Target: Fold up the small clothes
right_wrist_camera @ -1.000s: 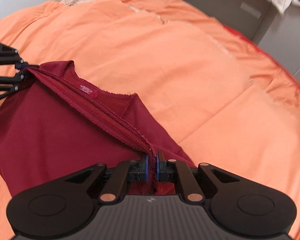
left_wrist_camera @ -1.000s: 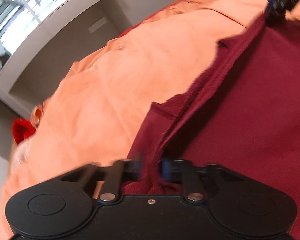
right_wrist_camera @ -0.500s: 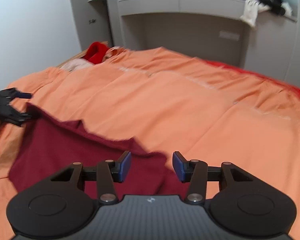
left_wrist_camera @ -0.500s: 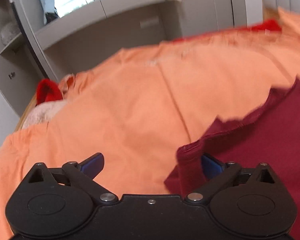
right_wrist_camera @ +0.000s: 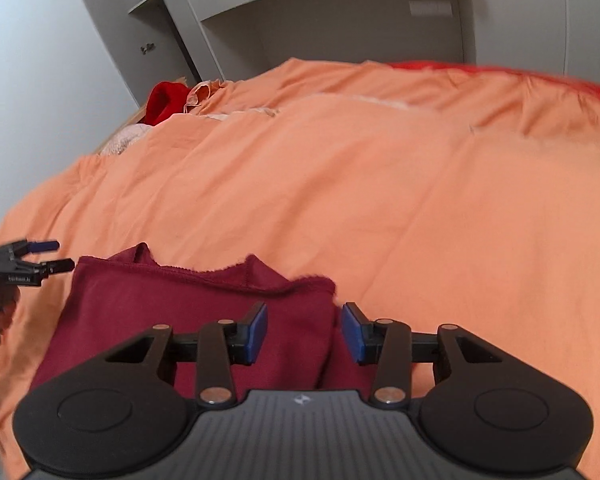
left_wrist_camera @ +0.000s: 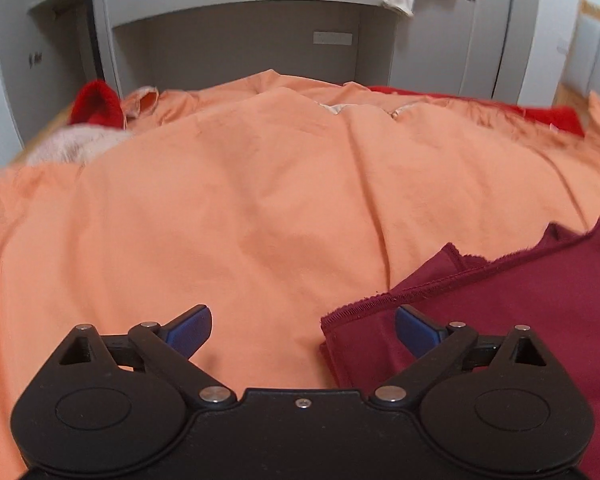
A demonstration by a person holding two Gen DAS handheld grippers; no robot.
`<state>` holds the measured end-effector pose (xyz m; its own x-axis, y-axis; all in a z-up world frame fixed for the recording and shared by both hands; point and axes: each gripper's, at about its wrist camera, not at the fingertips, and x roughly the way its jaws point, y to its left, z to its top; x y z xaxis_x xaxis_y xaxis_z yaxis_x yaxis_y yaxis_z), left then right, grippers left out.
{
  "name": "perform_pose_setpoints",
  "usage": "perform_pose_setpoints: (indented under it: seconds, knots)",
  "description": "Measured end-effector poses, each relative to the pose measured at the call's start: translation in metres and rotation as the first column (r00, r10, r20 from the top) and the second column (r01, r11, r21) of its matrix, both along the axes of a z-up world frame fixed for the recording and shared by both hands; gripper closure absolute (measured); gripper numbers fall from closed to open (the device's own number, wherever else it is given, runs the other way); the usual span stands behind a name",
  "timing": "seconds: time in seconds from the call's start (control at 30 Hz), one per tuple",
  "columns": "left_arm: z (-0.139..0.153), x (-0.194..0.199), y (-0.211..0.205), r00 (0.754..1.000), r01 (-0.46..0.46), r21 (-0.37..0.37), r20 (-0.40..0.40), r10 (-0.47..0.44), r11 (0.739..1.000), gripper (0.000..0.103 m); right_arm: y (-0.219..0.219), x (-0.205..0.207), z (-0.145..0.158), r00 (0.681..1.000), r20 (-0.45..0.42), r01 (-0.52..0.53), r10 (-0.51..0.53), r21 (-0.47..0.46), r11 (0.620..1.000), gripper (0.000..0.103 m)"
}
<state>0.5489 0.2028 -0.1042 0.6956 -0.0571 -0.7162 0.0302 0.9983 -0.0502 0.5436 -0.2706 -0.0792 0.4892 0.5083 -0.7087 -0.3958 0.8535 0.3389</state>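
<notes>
A maroon garment (right_wrist_camera: 188, 320) lies flat on an orange bedspread (right_wrist_camera: 380, 200), its raw-hemmed top edge just ahead of both tools. The right gripper (right_wrist_camera: 304, 332) hovers over its right corner and the left gripper (left_wrist_camera: 302, 330) at its left corner, both with fingers spread and holding nothing. The next fold would likely go best with each corner pinched squarely, both layers caught, and the pair carried across level.

A plain dark maroon garment (right_wrist_camera: 188, 312) is seen on a plain orange bedsheet (right_wrist_camera: 380, 200). Blue pads (left_wrist_camera: 190, 328) are carried on both black grippers. Grey cabinets (left_wrist_camera: 236, 36) and a bright red cloth (right_wrist_camera: 164, 102) are seen behind.
</notes>
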Motion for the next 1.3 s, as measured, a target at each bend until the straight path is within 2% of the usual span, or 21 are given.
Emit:
perform_pose_setpoints:
  seconds: [0.1, 0.17, 0.23, 0.27, 0.3, 0.37, 0.47, 0.6, 0.67, 0.83, 0.9, 0.93, 1.0, 1.07, 1.1, 1.13, 1.17, 1.2, 1.23, 1.3]
  knots:
    - [-0.015, 0.007, 0.011, 0.997, -0.081, -0.083, -0.023, 0.079, 0.993, 0.006, -0.006, 0.013, -0.019, 0.999, -0.042, 0.035, -0.032, 0.092, 0.995, 0.058]
    - [-0.023, 0.009, 0.019, 0.993, -0.118, -0.134, -0.033, 0.114, 0.984, 0.006, -0.009, 0.022, -0.033, 0.996, -0.084, 0.055, -0.04, 0.185, 0.981, 0.063]
    - [-0.028, 0.01, 0.018, 0.993, -0.119, -0.162, -0.04, 0.114, 0.98, 0.006, -0.011, 0.027, -0.041, 0.995, -0.095, 0.056, -0.032, 0.258, 0.964, 0.072]
    - [-0.029, 0.01, 0.016, 0.993, -0.115, -0.151, -0.04, 0.11, 0.982, 0.006, -0.012, 0.027, -0.042, 0.996, -0.089, 0.055, -0.03, 0.297, 0.953, 0.079]
    - [-0.028, 0.01, 0.012, 0.994, -0.109, -0.127, -0.035, 0.105, 0.986, 0.007, -0.015, 0.026, -0.043, 0.996, -0.086, 0.048, -0.019, 0.347, 0.936, 0.097]
    - [-0.024, 0.01, -0.001, 0.996, -0.084, -0.041, -0.004, 0.084, 0.996, 0.008, -0.025, 0.021, -0.034, 0.998, -0.058, 0.047, -0.025, 0.407, 0.912, 0.097]
    - [-0.018, 0.012, -0.021, 0.998, -0.051, 0.083, 0.03, 0.049, 0.995, 0.008, -0.045, 0.016, -0.014, 0.998, -0.028, 0.055, -0.047, 0.431, 0.901, 0.097]
    - [-0.025, 0.028, -0.036, 0.999, -0.036, 0.162, 0.015, 0.034, 0.986, 0.007, -0.057, 0.022, -0.011, 0.995, -0.066, 0.1, -0.081, 0.37, 0.924, 0.098]
    - [-0.03, 0.034, -0.039, 0.999, -0.041, 0.184, 0.003, 0.041, 0.982, 0.007, -0.06, 0.027, -0.018, 0.99, -0.087, 0.137, -0.114, 0.352, 0.926, 0.099]
    - [-0.028, 0.033, -0.041, 0.993, -0.104, 0.215, 0.072, 0.09, 0.971, 0.009, -0.082, 0.037, -0.041, 0.969, -0.124, 0.247, -0.214, 0.409, 0.879, 0.103]
    - [-0.031, 0.038, -0.044, 0.996, -0.091, 0.26, 0.045, 0.082, 0.961, 0.012, -0.082, 0.041, -0.052, 0.969, -0.157, 0.239, -0.191, 0.39, 0.889, 0.103]
    - [-0.03, 0.037, -0.045, 0.995, -0.092, 0.274, 0.059, 0.078, 0.957, 0.019, -0.079, 0.039, -0.054, 0.971, -0.149, 0.232, -0.189, 0.371, 0.899, 0.103]
    - [-0.016, 0.027, -0.04, 0.985, -0.129, 0.241, 0.145, 0.096, 0.962, 0.02, -0.076, 0.027, -0.049, 0.983, -0.098, 0.184, -0.158, 0.388, 0.903, 0.103]
    - [0.005, 0.011, -0.033, 0.968, -0.154, 0.157, 0.222, 0.117, 0.976, 0.012, -0.075, 0.007, -0.038, 0.992, -0.067, 0.127, -0.108, 0.437, 0.89, 0.094]
    - [0.018, -0.003, -0.031, 0.959, -0.152, 0.12, 0.259, 0.117, 0.981, 0.003, -0.074, -0.009, -0.031, 0.996, -0.043, 0.085, -0.073, 0.451, 0.889, 0.086]
    - [0.027, -0.012, -0.032, 0.954, -0.152, 0.104, 0.277, 0.118, 0.983, 0.001, -0.071, -0.029, -0.023, 0.999, -0.005, 0.045, -0.048, 0.442, 0.896, 0.07]
    - [0.038, -0.027, -0.034, 0.95, -0.153, 0.092, 0.288, 0.121, 0.984, 0.001, -0.068, -0.05, -0.014, 0.999, 0.041, 0.016, -0.036, 0.411, 0.911, 0.058]
    - [0.046, -0.041, -0.038, 0.951, -0.15, 0.086, 0.285, 0.12, 0.985, 0.001, -0.065, -0.075, -0.006, 0.995, 0.096, -0.017, -0.02, 0.376, 0.926, 0.038]
    - [0.05, -0.055, -0.044, 0.953, -0.145, 0.085, 0.279, 0.117, 0.986, 0.0, -0.059, -0.098, -0.001, 0.989, 0.146, -0.055, 0.005, 0.337, 0.94, 0.031]
    - [0.054, -0.089, -0.058, 0.958, -0.133, 0.097, 0.269, 0.103, 0.986, 0.0, -0.047, -0.139, 0.003, 0.977, 0.202, -0.115, 0.065, 0.247, 0.962, 0.03]
